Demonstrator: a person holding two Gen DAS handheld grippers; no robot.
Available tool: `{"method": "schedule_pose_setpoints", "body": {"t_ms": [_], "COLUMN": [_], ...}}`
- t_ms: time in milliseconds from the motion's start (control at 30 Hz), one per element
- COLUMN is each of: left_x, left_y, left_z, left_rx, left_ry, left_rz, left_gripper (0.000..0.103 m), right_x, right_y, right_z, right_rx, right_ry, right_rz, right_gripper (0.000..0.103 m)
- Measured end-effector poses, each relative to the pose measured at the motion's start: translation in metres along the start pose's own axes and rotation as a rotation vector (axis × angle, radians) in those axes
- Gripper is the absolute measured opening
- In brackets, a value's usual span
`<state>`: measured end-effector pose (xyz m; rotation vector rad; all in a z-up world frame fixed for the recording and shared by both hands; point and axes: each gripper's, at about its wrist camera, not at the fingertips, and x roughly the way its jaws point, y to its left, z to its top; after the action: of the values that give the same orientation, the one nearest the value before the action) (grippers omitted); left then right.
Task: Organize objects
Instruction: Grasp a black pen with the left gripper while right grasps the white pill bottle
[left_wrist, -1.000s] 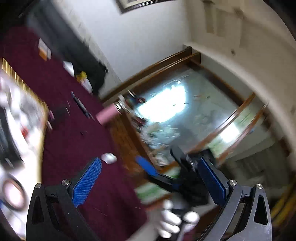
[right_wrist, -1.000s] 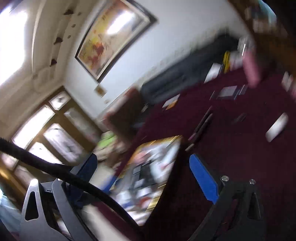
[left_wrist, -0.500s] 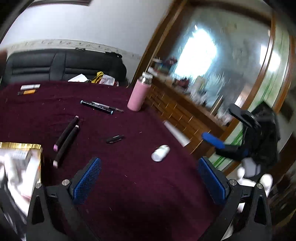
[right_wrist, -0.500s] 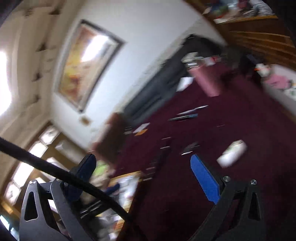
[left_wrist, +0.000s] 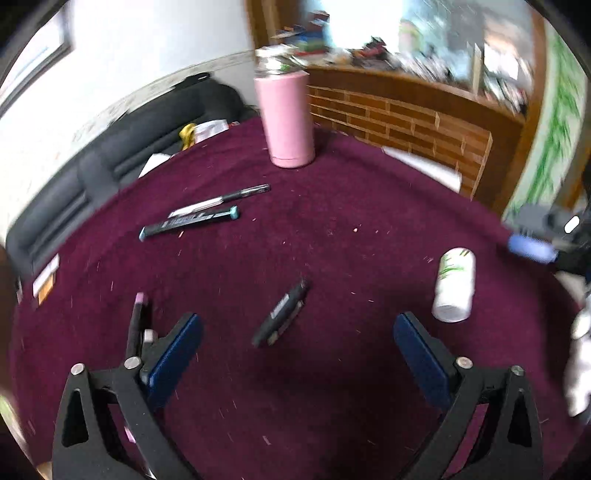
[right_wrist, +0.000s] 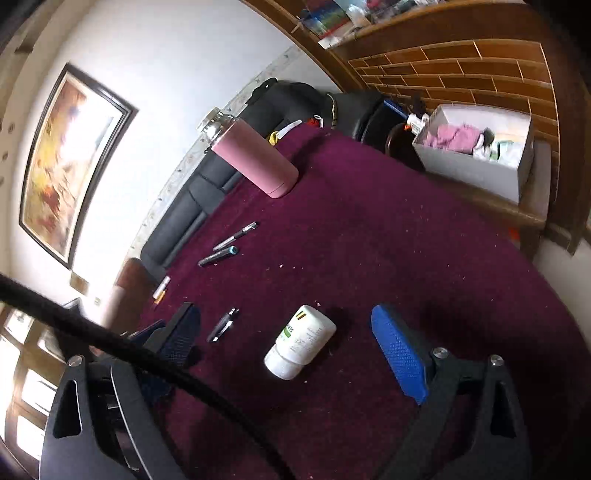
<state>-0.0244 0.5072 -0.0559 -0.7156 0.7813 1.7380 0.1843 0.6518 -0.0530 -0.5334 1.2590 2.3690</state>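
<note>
Left gripper (left_wrist: 295, 343) wide, just narrowing, empty, above small black clip (left_wrist: 281, 318). Right gripper (right_wrist: 284, 336) wide, just narrowing, white bottle (right_wrist: 300, 341) lying between, untouched. Maroon tablecloth (right_wrist: 406, 258); pink tumbler (left_wrist: 286, 118) upright at far side.

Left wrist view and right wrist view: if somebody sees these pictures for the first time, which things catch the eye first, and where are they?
The tall pink tumbler stands upright at the far side of the dark red tablecloth. A white bottle lies on its side between the open blue pads of the right tool. A small dark folded object lies ahead of the open left tool, with pens beyond it.
</note>
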Motion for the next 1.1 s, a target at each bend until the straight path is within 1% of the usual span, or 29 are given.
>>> {"method": "schedule_pose_setpoints", "body": {"t_ms": [33,67,100,133,200,233,267,300,333,367,400,433,500,567,600,700,767,800,833,867,900,933,967,1033,1100], "left_x": [0.007,0.016,0.027,0.036,0.048,0.052,0.053,0.054,0.054,0.052,0.050,0.048,0.041,0.028,0.023,-0.015,-0.051,-0.070,-0.087,-0.110,-0.122,-0.134,-0.151,-0.166,-0.182], "left_y": [0.000,0.001,0.001,0.000,-0.002,-0.004,-0.003,-0.001,0.001,0.002,0.001,-0.002,-0.004,-0.001,0.002,0.011,0.014,0.014,0.014,0.013,0.013,0.014,0.015,0.022,0.029], "left_z": [0.002,0.005,0.009,0.010,0.010,0.009,0.009,0.010,0.009,0.009,0.008,0.007,0.004,-0.003,-0.007,-0.022,-0.036,-0.044,-0.052,-0.064,-0.071,-0.079,-0.092,-0.108,-0.127], "left_rx": [0.023,0.037,0.046,0.059,0.095,0.108,0.108,0.098,0.070,0.035,0.027,0.026,0.001,-0.048,-0.073,-0.161,-0.210,-0.231,-0.248,-0.268,-0.278,-0.291,-0.313,-0.346,-0.384], "left_ry": [0.017,0.039,0.065,0.090,0.114,0.121,0.103,0.110,0.120,0.129,0.131,0.132,0.133,0.115,0.106,0.050,-0.012,-0.044,-0.069,-0.107,-0.134,-0.157,-0.184,-0.218,-0.250], "left_rz": [0.004,-0.008,-0.040,-0.050,-0.031,-0.034,-0.044,-0.057,-0.080,-0.128,-0.149,-0.143,-0.111,-0.102,-0.110,-0.166,-0.218,-0.238,-0.254,-0.278,-0.294,-0.311,-0.332,-0.362,-0.364], "left_gripper": [0.081,0.074,0.058,0.051,0.051,0.052,0.052,0.050,0.038,0.030,0.015,0.012,0.012,0.012,0.012,0.012,0.012,0.012,0.012,0.012,0.012,0.012,0.012,0.012,0.012], "right_x": [0.000,0.001,0.002,0.003,0.004,0.002,0.003,0.005,0.007,0.009,0.011,0.012,0.016,0.019,0.021,0.028,0.033,0.036,0.041,0.045,0.044,0.045,0.046,0.051,0.063], "right_y": [-0.001,-0.002,-0.003,-0.004,-0.006,-0.006,-0.006,-0.006,-0.006,-0.007,-0.007,-0.007,-0.005,-0.004,-0.002,0.004,0.008,0.010,0.011,0.012,0.014,0.016,0.019,0.025,0.032], "right_z": [0.001,0.001,0.001,0.001,0.000,-0.001,-0.002,-0.003,-0.003,-0.004,-0.005,-0.006,-0.007,-0.009,-0.011,-0.016,-0.021,-0.024,-0.028,-0.030,-0.030,-0.030,-0.029,-0.028,-0.025], "right_rx": [0.004,0.010,0.013,0.015,0.019,0.017,0.017,0.015,0.014,0.013,0.013,0.010,-0.006,-0.020,-0.035,-0.079,-0.116,-0.135,-0.161,-0.169,-0.172,-0.165,-0.161,-0.160,-0.165], "right_ry": [0.001,0.005,0.008,0.012,0.019,0.020,0.020,0.021,0.022,0.030,0.039,0.043,0.058,0.070,0.081,0.105,0.122,0.125,0.139,0.152,0.135,0.145,0.153,0.170,0.197], "right_rz": [0.002,0.006,0.005,0.007,0.009,0.008,0.008,0.004,0.000,-0.003,-0.005,-0.010,-0.023,-0.026,-0.029,-0.053,-0.082,-0.116,-0.177,-0.200,-0.216,-0.224,-0.230,-0.263,-0.304], "right_gripper": [0.095,0.095,0.095,0.095,0.095,0.095,0.095,0.095,0.095,0.095,0.095,0.095,0.095,0.095,0.095,0.095,0.087,0.082,0.069,0.061,0.059,0.058,0.054,0.054,0.054]}}
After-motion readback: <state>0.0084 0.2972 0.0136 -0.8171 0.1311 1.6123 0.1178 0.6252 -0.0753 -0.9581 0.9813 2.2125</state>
